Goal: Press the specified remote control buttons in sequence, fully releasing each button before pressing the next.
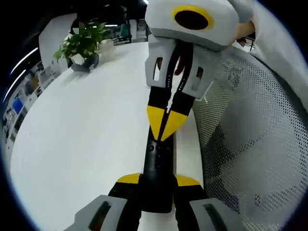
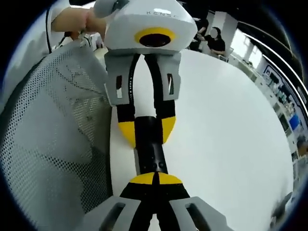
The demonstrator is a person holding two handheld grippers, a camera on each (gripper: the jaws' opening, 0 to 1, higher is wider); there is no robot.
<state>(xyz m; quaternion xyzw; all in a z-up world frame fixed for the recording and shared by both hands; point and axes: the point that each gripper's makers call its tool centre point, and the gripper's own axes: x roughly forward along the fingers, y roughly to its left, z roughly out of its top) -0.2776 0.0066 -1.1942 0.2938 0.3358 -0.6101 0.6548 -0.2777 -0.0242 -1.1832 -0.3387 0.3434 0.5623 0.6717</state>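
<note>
The black remote control (image 1: 158, 168) lies lengthwise over the white table (image 1: 86, 139), just beside its edge, with a mesh chair back (image 1: 250, 144) past that edge. The left gripper (image 1: 158, 182) clamps the remote's near end between both jaws. The right gripper (image 1: 165, 124) faces it from the remote's far end, jaws closed together, yellow tips (image 2: 155, 179) touching the button face. A potted plant (image 1: 83, 45) sits well beyond the remote.
</note>
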